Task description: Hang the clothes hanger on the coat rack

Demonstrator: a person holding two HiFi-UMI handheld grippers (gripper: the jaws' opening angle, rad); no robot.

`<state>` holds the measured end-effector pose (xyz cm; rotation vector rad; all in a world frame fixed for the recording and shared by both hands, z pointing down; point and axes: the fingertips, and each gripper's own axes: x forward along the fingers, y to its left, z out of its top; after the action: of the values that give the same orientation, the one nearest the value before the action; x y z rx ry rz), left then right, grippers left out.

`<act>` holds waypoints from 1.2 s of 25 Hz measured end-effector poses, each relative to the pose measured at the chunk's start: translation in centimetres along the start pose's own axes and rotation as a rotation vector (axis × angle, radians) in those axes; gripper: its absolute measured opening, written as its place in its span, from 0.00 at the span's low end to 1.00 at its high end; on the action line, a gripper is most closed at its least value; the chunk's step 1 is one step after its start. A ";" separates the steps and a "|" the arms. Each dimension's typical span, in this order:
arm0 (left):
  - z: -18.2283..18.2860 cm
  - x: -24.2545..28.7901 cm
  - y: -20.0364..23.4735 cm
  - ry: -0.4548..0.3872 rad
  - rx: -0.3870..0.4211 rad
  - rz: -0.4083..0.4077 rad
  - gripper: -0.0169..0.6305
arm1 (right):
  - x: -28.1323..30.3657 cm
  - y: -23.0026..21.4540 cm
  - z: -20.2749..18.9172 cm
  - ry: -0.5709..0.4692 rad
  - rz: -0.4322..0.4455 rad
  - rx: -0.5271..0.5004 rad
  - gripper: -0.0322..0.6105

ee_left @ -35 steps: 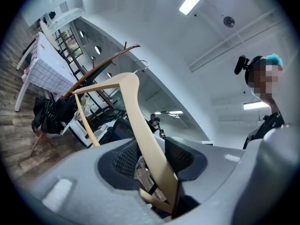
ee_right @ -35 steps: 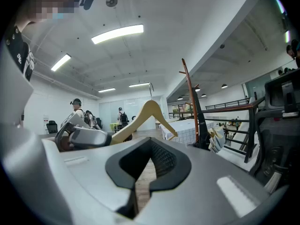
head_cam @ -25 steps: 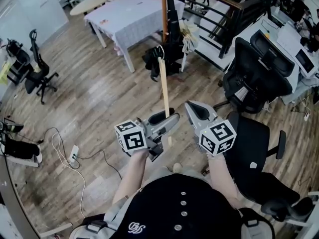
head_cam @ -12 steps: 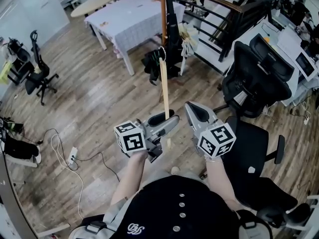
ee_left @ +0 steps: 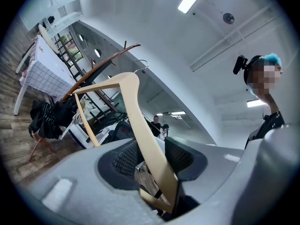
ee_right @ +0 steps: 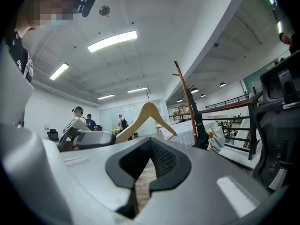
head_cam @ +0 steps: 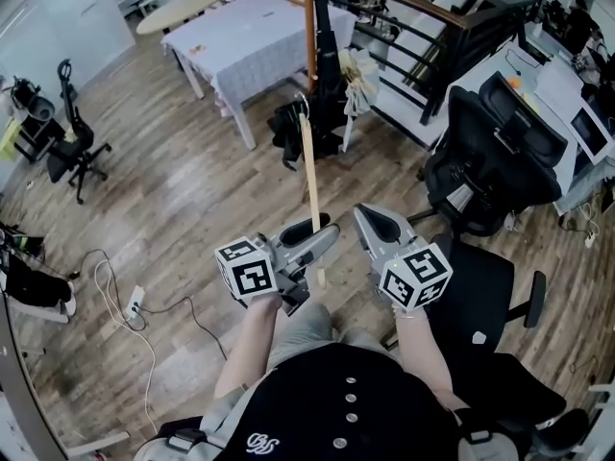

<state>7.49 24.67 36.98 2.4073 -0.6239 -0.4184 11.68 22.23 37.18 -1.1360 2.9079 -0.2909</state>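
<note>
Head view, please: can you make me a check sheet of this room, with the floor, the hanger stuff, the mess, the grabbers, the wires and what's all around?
Surface: wooden floor; no worktop in use.
Job's things: wooden clothes hanger held out toward the coat rack, not hung yet.
Clutter: dark clothes bunched low at the rack.
Grippers: left gripper shut on the hanger's lower end; right gripper shut, nothing in it.
Cables: cable and power strip loose on the floor at the left.
Surroundings: cloth-covered table, black office chairs, dark railing.
</note>
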 end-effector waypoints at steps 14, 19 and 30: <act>5.6 4.3 6.7 0.042 0.022 -0.071 0.29 | 7.9 -5.8 0.8 -0.028 -0.053 0.018 0.05; 9.3 4.6 10.7 0.037 0.023 -0.093 0.29 | 13.3 -7.5 2.8 -0.047 -0.057 -0.006 0.05; 17.1 5.6 18.8 0.055 0.054 -0.122 0.29 | 24.1 -10.5 5.4 -0.048 -0.079 -0.042 0.05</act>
<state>-1.46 0.32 34.94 2.5079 -0.4721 -0.3892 1.36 -2.48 35.24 -1.2485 2.8453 -0.2020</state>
